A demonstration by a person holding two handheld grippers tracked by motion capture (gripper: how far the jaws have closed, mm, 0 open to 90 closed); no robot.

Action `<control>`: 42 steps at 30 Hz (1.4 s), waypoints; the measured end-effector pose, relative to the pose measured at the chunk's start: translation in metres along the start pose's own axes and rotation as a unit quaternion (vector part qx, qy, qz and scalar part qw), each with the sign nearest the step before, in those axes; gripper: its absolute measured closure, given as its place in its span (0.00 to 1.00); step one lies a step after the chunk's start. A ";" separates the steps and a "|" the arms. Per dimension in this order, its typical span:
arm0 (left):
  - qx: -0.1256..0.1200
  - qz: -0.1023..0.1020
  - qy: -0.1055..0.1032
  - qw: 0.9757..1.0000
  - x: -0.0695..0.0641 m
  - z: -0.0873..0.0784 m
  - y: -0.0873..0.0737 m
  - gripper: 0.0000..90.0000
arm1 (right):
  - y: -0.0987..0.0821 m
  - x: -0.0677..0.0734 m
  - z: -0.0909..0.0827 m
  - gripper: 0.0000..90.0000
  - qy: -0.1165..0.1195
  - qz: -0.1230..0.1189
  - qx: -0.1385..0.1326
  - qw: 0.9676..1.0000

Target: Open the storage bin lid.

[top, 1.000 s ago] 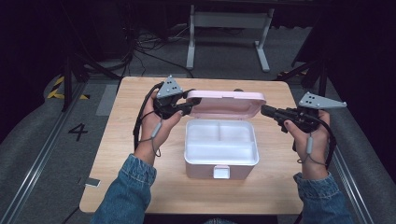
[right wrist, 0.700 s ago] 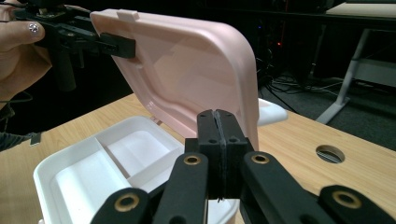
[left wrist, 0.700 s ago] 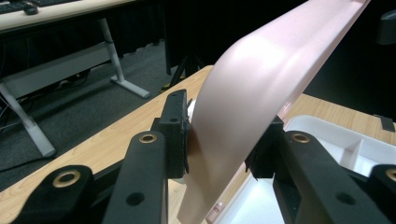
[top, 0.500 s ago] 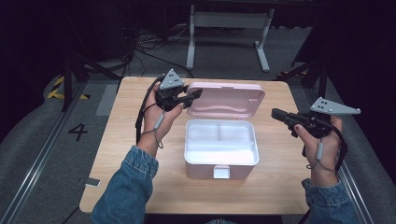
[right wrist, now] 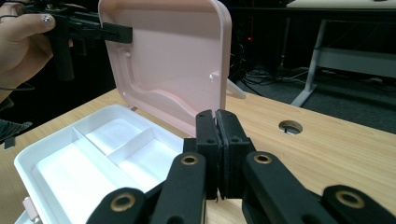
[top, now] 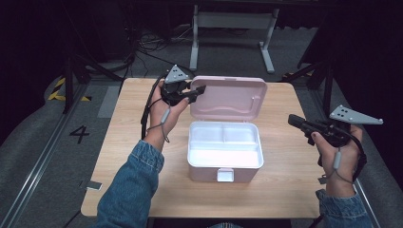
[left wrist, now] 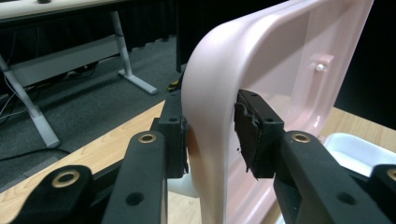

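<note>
box: sits mid-desk (top: 119, 156), tray (top: 225, 145) inside it
lid (top: 233, 97): stands up behind the tray
left tongs (top: 200, 89): at the lid's left edge, one jaw either side
right tongs (top: 291, 118): right of the box, apart from it

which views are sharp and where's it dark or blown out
High view: table evenly lit, surroundings fall to near black. Left gripper view: lid rim close and soft, pale highlight on its curve, the gripper's nearest parts blurred. Right gripper view: its gripper is fairly sharp, white tray bright with little detail, background dim.
</note>
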State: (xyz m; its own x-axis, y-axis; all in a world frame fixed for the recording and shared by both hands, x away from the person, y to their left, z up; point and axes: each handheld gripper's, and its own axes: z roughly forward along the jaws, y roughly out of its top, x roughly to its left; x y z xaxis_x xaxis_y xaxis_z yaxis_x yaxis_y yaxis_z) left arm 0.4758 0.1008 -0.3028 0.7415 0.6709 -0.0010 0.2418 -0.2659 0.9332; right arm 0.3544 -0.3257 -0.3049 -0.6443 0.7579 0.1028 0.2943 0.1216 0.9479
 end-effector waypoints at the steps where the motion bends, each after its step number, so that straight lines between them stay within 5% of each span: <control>1: 0.000 0.004 0.004 1.000 0.001 0.002 0.000 0.72 | 0.000 0.000 -0.001 0.98 -0.002 0.001 0.001 1.000; 13: 0.026 -0.006 0.017 0.999 0.013 0.018 0.002 0.68 | -0.003 -0.002 0.004 0.92 -0.010 -0.006 0.017 1.000; 19: 0.019 -0.025 0.014 0.999 0.020 0.026 -0.004 0.67 | -0.004 -0.004 0.004 0.85 -0.041 -0.035 0.034 0.998; 29: 0.031 -0.059 0.020 0.998 0.033 0.043 -0.013 0.64 | -0.012 -0.014 0.003 0.69 -0.059 -0.052 0.072 0.994; 42: 0.066 -0.083 0.036 0.994 0.048 0.057 -0.027 0.70 | -0.019 -0.026 -0.005 0.67 -0.065 -0.030 0.078 0.994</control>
State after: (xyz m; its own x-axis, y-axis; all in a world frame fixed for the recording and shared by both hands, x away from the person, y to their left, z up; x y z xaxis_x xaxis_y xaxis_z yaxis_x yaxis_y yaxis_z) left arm 0.5408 0.1009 -0.3488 0.6393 0.7594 -0.1213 0.4407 -0.2325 0.8670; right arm 0.3617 -0.3509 -0.3238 -0.5703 0.8215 -0.0011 0.3707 0.2585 0.8920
